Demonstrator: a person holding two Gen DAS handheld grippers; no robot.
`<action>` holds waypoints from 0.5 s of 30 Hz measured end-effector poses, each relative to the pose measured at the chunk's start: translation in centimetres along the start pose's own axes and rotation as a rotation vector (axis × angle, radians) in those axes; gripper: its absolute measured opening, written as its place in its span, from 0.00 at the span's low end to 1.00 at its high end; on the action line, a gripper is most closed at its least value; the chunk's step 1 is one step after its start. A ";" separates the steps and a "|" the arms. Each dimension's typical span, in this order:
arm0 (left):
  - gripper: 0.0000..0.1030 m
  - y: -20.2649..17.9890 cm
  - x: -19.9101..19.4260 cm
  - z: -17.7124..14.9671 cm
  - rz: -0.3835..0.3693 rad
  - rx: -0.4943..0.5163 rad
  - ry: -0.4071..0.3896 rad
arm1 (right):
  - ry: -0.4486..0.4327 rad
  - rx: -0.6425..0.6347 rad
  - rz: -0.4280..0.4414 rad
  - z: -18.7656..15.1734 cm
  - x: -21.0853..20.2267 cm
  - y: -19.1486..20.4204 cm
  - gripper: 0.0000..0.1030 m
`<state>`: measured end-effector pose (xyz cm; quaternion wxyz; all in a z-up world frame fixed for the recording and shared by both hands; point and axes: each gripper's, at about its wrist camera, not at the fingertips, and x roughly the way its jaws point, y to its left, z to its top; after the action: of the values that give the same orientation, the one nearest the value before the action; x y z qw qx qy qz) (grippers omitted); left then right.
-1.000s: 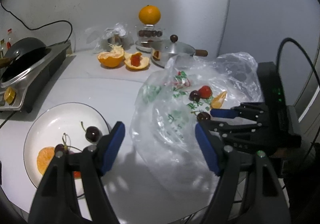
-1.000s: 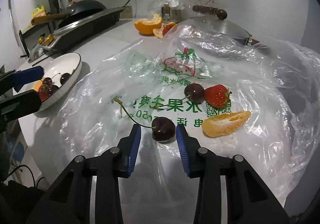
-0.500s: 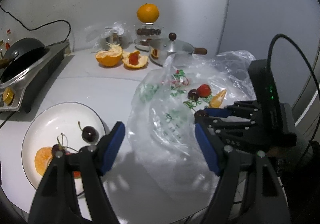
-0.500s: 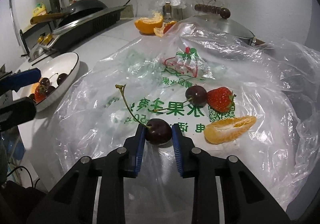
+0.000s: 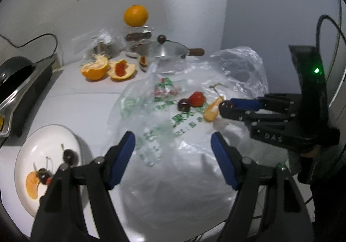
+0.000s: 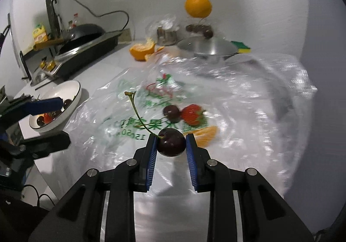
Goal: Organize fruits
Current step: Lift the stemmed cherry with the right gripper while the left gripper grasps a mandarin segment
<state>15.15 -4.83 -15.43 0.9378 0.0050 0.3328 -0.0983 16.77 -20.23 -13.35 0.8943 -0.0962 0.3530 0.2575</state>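
A second ago the right gripper stood open around the cherry lying on the bag; now its pads clamp the cherry and hold it lifted clear of the bag, stem up to the left. A second cherry, strawberry and orange segment remain on the plastic. The left gripper, wide and empty as before, has shifted over the bag beside the plate.

White countertop carries printed plastic bag, white plate, orange halves, lidded pan, stove.
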 end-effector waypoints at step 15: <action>0.72 -5.7 5.5 2.5 -0.044 0.126 0.063 | -0.056 0.108 0.005 -1.5 -2.2 -6.5 0.28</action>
<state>19.80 -11.62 -16.62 0.9224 0.0597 0.3553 -0.1394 17.95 -27.15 -12.99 0.9072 -0.0397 0.3412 0.2429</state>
